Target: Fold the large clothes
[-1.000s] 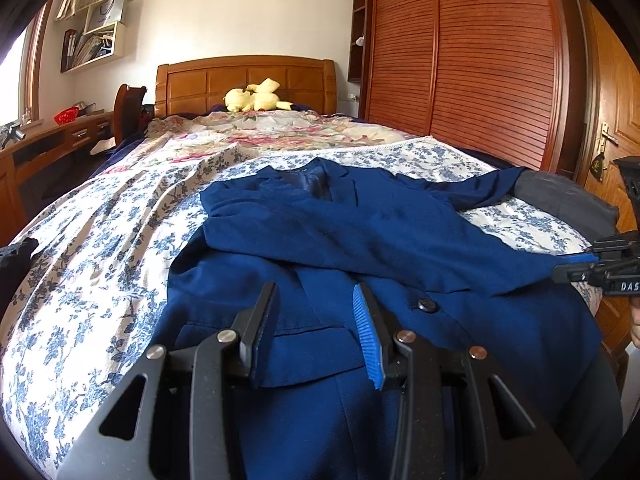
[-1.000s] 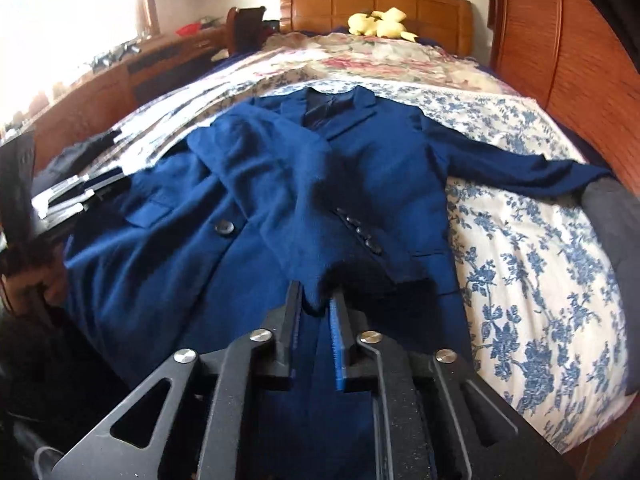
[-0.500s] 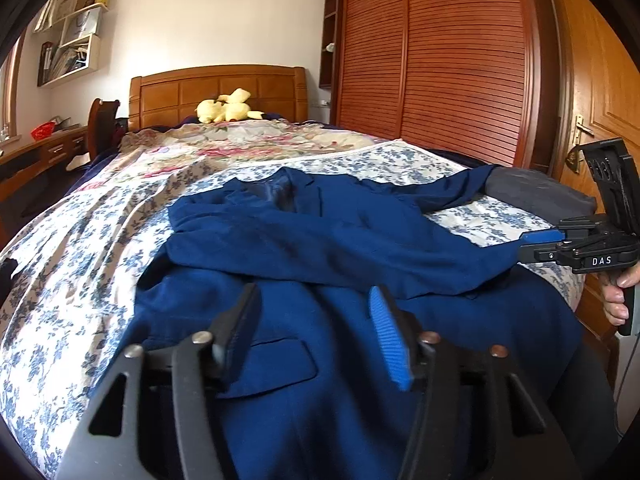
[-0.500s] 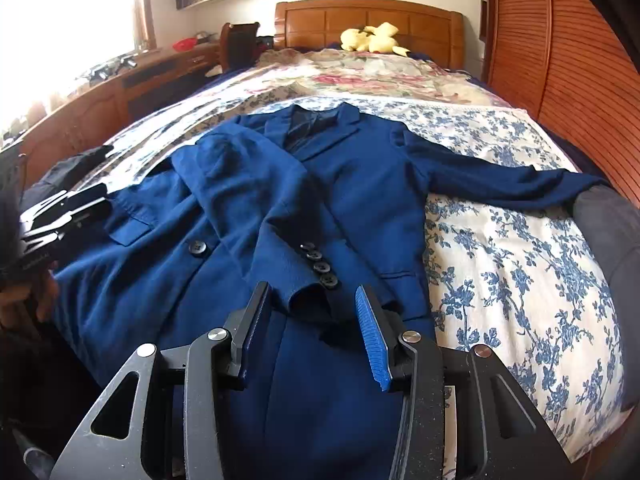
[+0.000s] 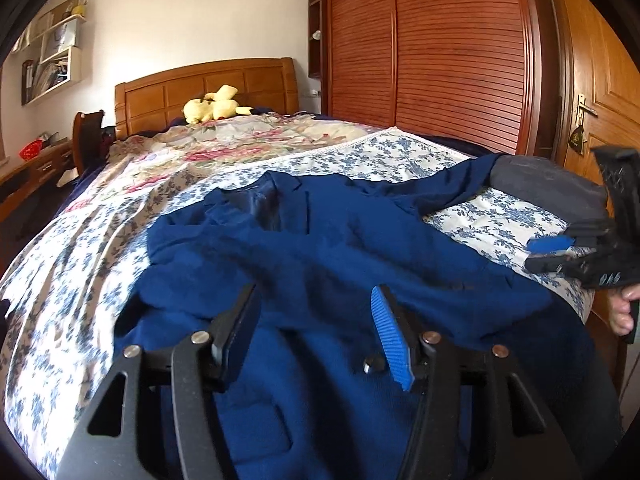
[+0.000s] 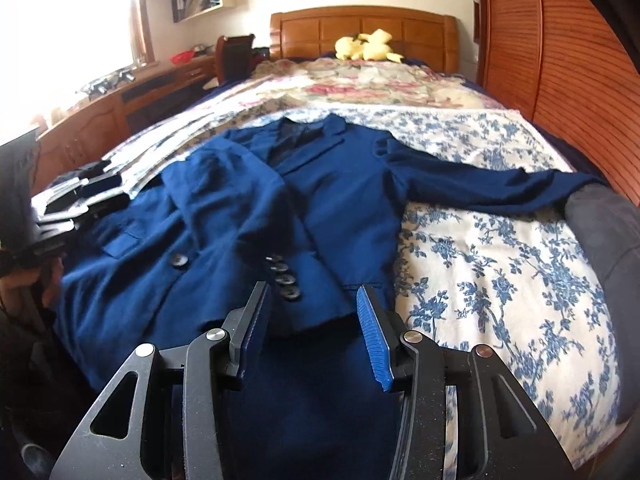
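Lying on bed [image 6: 500,264]: blue jacket [image 6: 332,200], one sleeve [image 6: 240,200] folded across (buttons up). Left tongs [image 5: 316,328], right tongs [image 6: 312,320]: both apart, empty.

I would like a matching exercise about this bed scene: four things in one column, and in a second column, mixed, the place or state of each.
Things:
1. yellow plush toy
2. folded sleeve
3. other sleeve
4. right gripper

Places or states:
A. stretched out sideways over the flowered bedspread
B. open, holding nothing
C. by the wooden headboard
D. laid across the front of the blue jacket

Pairs: 1-C, 2-D, 3-A, 4-B
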`<action>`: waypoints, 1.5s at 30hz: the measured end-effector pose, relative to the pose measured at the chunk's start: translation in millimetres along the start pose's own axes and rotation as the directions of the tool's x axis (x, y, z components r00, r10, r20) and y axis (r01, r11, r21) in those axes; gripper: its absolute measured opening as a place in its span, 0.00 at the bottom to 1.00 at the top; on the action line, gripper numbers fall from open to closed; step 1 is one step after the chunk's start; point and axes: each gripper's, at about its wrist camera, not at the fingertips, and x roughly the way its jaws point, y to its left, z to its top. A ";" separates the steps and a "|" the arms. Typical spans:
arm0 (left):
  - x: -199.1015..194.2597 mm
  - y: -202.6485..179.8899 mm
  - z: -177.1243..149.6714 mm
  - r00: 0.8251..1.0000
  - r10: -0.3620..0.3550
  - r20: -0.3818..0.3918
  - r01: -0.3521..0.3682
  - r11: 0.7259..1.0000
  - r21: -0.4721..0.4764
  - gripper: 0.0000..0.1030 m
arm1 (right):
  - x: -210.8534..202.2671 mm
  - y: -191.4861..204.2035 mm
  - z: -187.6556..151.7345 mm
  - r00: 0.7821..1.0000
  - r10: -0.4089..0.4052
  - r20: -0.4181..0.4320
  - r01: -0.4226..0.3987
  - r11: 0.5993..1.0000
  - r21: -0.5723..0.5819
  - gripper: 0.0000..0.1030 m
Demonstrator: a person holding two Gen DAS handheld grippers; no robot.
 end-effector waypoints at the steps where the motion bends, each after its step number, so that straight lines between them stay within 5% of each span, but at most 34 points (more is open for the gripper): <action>1: 4.1 -0.4 2.1 1.000 -0.004 -0.001 0.004 1.000 0.001 0.55 | 6.9 -2.5 -0.6 1.000 -0.004 -0.016 0.004 1.000 -0.003 0.44; 8: 51.8 -4.4 17.2 0.999 -0.031 -0.019 0.031 1.000 0.001 0.55 | 55.6 -8.3 -7.7 0.992 0.043 -0.119 -0.046 0.999 -0.021 0.37; 10: 58.3 -4.7 13.9 0.999 -0.035 -0.012 0.035 0.999 -0.002 0.55 | 58.7 -7.3 -9.0 0.989 0.061 -0.131 -0.067 0.997 -0.036 0.13; 12: 63.0 -3.8 9.4 0.999 -0.034 -0.015 0.034 0.999 -0.006 0.55 | 55.5 -8.0 -8.4 0.990 0.068 -0.127 -0.076 0.995 -0.058 0.04; 20: 67.4 2.2 3.0 0.998 -0.053 -0.014 0.053 0.998 -0.029 0.55 | 33.9 -37.5 8.0 0.999 -0.032 -0.035 0.031 0.999 -0.026 0.03; 23: 69.0 -0.1 1.1 0.999 -0.048 -0.013 0.048 0.999 -0.022 0.55 | 37.3 -49.5 16.0 0.996 -0.078 -0.039 0.078 0.997 -0.001 0.14; 27: 66.3 -2.4 -0.6 0.999 -0.045 0.002 0.045 0.999 -0.010 0.55 | 44.0 -71.6 28.8 0.991 -0.130 -0.038 0.131 0.991 0.014 0.52; 28: 65.8 -2.8 -1.2 0.999 -0.040 0.005 0.041 0.999 -0.007 0.55 | 46.2 -78.8 32.1 0.988 -0.148 -0.037 0.149 0.989 0.014 0.55; 45: 66.1 -2.4 -4.5 0.999 -0.045 0.010 0.045 0.999 -0.010 0.55 | 108.7 -197.3 87.5 0.947 -0.306 -0.096 0.319 0.932 0.170 0.56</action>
